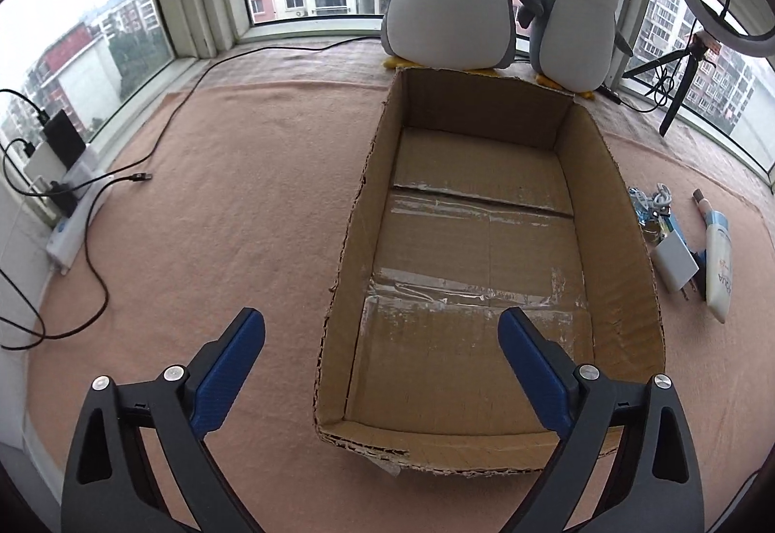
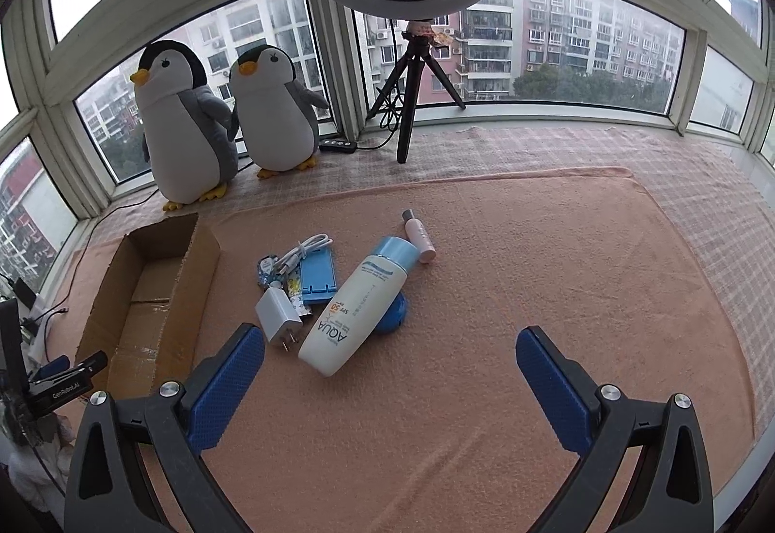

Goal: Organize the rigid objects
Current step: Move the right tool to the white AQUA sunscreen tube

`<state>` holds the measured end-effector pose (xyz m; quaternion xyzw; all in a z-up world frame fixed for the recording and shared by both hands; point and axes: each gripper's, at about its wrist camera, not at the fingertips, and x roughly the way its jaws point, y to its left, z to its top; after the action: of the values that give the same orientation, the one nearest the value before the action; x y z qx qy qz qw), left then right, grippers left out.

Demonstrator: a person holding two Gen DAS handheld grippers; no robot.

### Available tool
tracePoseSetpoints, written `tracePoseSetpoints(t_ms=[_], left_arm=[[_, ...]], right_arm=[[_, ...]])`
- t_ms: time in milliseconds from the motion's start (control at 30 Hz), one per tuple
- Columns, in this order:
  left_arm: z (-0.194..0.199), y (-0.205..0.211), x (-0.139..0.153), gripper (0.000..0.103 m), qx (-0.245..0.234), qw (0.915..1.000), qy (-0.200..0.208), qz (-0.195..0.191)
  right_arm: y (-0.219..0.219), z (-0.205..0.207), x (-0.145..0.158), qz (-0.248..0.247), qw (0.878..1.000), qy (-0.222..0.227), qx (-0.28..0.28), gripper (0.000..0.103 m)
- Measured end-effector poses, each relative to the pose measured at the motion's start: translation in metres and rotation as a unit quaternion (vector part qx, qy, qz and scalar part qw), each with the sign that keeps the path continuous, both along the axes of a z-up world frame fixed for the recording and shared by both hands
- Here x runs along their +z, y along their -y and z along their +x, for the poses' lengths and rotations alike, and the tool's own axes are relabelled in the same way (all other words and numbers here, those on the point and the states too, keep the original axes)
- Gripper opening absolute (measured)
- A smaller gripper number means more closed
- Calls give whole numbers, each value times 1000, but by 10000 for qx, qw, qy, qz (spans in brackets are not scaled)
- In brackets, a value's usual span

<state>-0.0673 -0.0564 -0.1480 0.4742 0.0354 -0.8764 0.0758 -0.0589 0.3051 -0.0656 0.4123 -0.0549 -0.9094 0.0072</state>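
Note:
An empty cardboard box [image 1: 605,213] [image 2: 193,262] lies open-topped on the pink blanket. To its right sits a pile: a white AQUA bottle with a blue cap [image 2: 353,305] [image 1: 718,262], a white charger plug [image 2: 278,315] [image 1: 673,264], a light-blue stand [image 2: 317,281], a white cable [image 2: 302,252], a small pink tube [image 2: 419,237] and a blue round thing [image 2: 395,315] under the bottle. My left gripper [image 1: 382,329] hovers open over the box's near left corner, holding nothing. My right gripper [image 2: 390,349] hangs open just short of the bottle's base.
Two plush penguins [image 2: 189,131] [image 2: 273,112] stand by the window behind the box. A ring light on a tripod [image 2: 411,87] stands at the sill. Black cables [image 1: 160,131] and a power strip [image 1: 72,213] lie left of the box. Bare pink blanket [image 2: 557,266] spreads to the right.

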Motion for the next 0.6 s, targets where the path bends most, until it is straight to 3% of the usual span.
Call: tracePoseSetpoints(t_ms=[300, 400, 433, 533, 600], left_arm=[[-12, -2, -20, 76, -79, 9997, 203, -78], [-15, -3, -24, 70, -106, 9996, 249, -60], [-16, -3, -25, 62, -115, 9995, 276, -55], [-19, -2, -31, 51, -118, 9993, 346, -21], [-19, -3, -33, 49, -126, 9993, 351, -26]], right_arm=[[-4, -55, -24, -67, 9992, 388, -1, 102], [5, -75, -27, -188, 9983, 500, 217, 87], [9, -82, -28, -209, 9979, 547, 289, 81], [21, -102, -38, -320, 9954, 756, 500, 63], [29, -114, -46, -386, 9931, 923, 614, 53]])
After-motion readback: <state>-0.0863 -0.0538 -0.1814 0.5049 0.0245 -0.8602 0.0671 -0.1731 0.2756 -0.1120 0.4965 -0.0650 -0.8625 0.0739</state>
